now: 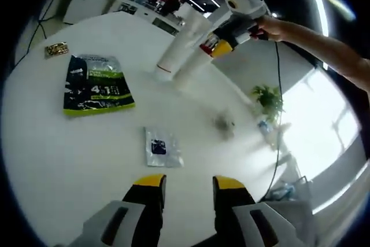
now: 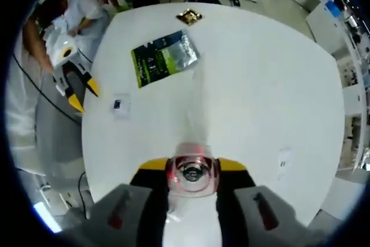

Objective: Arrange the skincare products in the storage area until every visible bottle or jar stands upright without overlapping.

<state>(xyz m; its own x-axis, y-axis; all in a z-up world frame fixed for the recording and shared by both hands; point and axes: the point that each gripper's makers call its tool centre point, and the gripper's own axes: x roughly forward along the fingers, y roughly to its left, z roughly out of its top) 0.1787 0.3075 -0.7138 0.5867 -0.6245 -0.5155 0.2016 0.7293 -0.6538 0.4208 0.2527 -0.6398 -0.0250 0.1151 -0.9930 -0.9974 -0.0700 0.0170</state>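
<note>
Your right tool (image 2: pixel 192 169) is clamped on the white plastic tube with the clear red-tinted cap (image 1: pixel 176 50), lifted off the round white surface (image 1: pixel 87 148) for standing upright; your left tool (image 1: pixel 185 186) hangs apart, empty.

Glossy white plastic tube (image 1: pixel 182 41), shiny foil pouch (image 1: pixel 95 84) and sachet (image 1: pixel 162 147) on a smooth matt table (image 1: pixel 69 160).

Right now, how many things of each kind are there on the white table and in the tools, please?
Green and black printed pouch: 1
Small silver foil sachet with a dark label: 1
Small gold wrapped packet: 1
White squeeze tube with a clear cap, held in the right tool above the white round table: 1
Total: 4
</note>
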